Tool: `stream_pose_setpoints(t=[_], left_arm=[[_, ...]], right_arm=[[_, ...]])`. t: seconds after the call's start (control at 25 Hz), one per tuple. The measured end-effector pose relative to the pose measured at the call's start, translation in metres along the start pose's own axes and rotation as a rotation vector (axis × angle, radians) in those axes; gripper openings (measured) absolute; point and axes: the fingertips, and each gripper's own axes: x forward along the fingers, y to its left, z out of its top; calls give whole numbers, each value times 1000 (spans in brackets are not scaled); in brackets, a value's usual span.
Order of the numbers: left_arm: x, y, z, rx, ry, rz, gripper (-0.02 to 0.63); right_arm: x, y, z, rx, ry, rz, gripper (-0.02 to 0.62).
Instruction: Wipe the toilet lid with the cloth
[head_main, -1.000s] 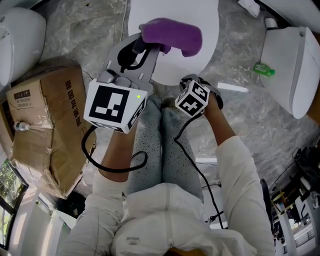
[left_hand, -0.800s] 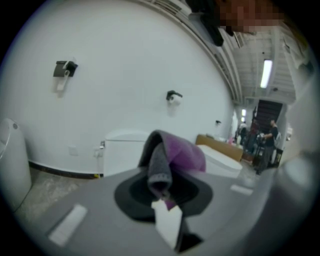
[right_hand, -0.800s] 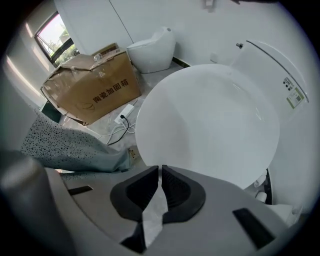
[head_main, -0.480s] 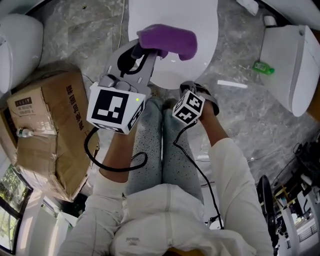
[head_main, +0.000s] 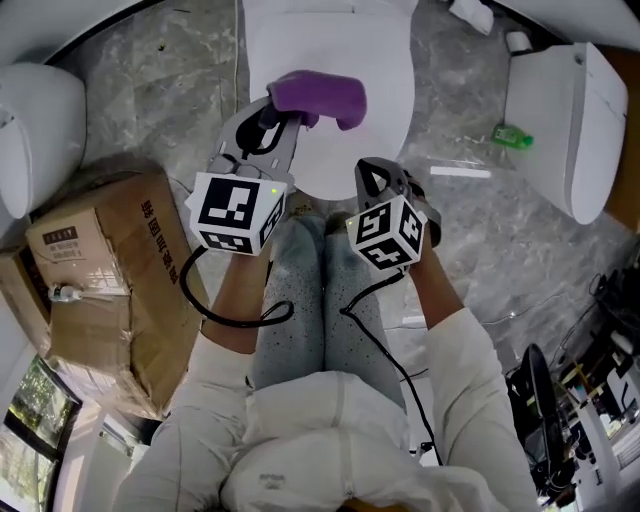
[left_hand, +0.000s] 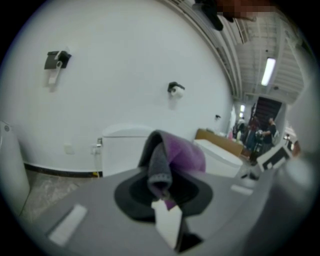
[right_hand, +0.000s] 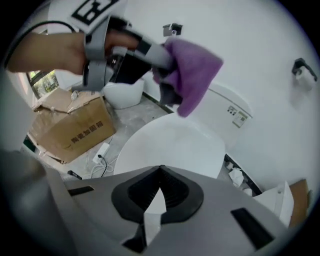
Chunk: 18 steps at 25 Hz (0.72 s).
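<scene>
Over the toilet lid (head_main: 372, 62), what's the cloth doing? — lead

Purple cloth (head_main: 318, 92) is clamped in my left gripper (head_main: 288, 112). The jaws pinch one bunched end and the rest flops out past the tips. From the right gripper view it hangs in the air, clear of the lid, not touching — op

Right side? — lead

Right gripper (head_main: 374, 170) has its jaws together with nothing between them. I've got it over the near edge of the lid, angled down at the white surface and apart from it — op

Lid state? — lead

Down, plain white, with the tank (left_hand: 122, 152) behind it against the wall (left_hand: 125, 75) — op

Anything else around? — lead

Cardboard box (head_main: 100, 270) on the floor (head_main: 470, 230) near my left leg. Second white toilet (head_main: 560, 110) off to the right, with a small green bottle (head_main: 510, 137) on the floor just beside it. Cables trail from both grippers over my legs — op
</scene>
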Motion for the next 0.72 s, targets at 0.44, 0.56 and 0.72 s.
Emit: stream_pose_setpoints(t=[0.44, 0.56, 0.72], left_arm=[[65, 36, -52, -42, 111, 110, 51], [91, 44, -67, -38, 156, 140, 51], [119, 75, -82, -11, 208, 236, 51]], right_arm=[[-37, -63, 41, 67, -140, -93, 14], [-34, -81, 44, 92, -148, -85, 14], [-30, -105, 55, 130, -181, -77, 14]])
